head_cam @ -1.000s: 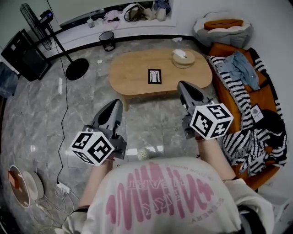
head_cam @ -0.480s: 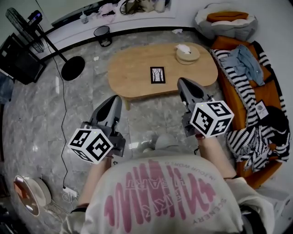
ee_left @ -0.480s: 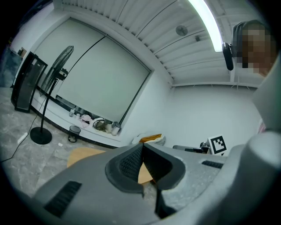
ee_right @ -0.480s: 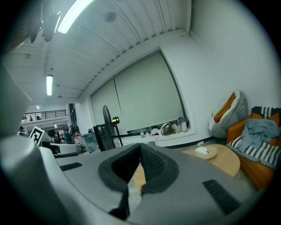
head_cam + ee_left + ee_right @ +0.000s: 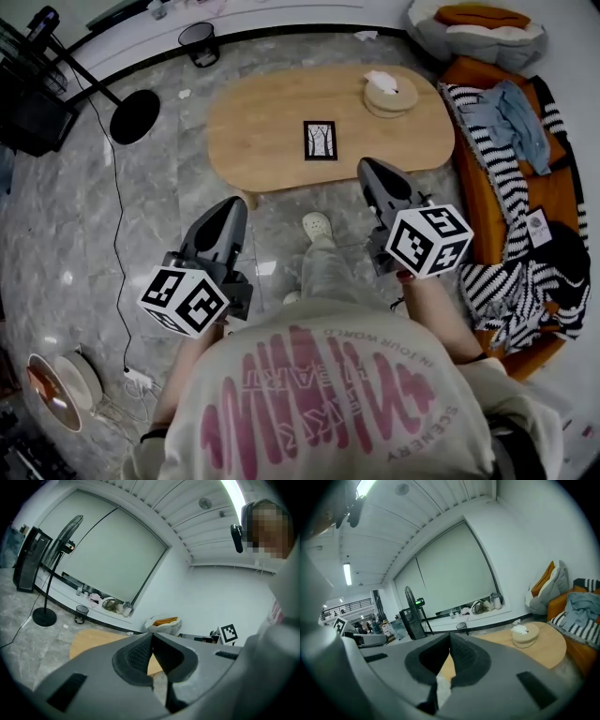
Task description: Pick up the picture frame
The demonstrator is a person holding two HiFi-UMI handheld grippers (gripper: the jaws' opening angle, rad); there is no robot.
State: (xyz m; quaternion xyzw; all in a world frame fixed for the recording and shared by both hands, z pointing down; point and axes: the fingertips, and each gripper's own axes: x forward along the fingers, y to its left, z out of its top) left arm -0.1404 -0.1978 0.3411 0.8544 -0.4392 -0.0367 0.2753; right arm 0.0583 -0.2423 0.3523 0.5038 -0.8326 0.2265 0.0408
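The left gripper (image 5: 232, 208) was pinched shut and empty, the picture frame (image 5: 320, 141) lay flat in the middle of the wooden table (image 5: 234, 141) ahead, and the right gripper (image 5: 370, 169) was shut and empty too, probably because neither had reached it yet.

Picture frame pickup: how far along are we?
Done: nothing yet; the picture frame lies flat on the wooden table, untouched. In hand: the left gripper and right gripper are both shut and empty, well clear of the frame. Left: reach the frame, open a gripper, grasp, lift.
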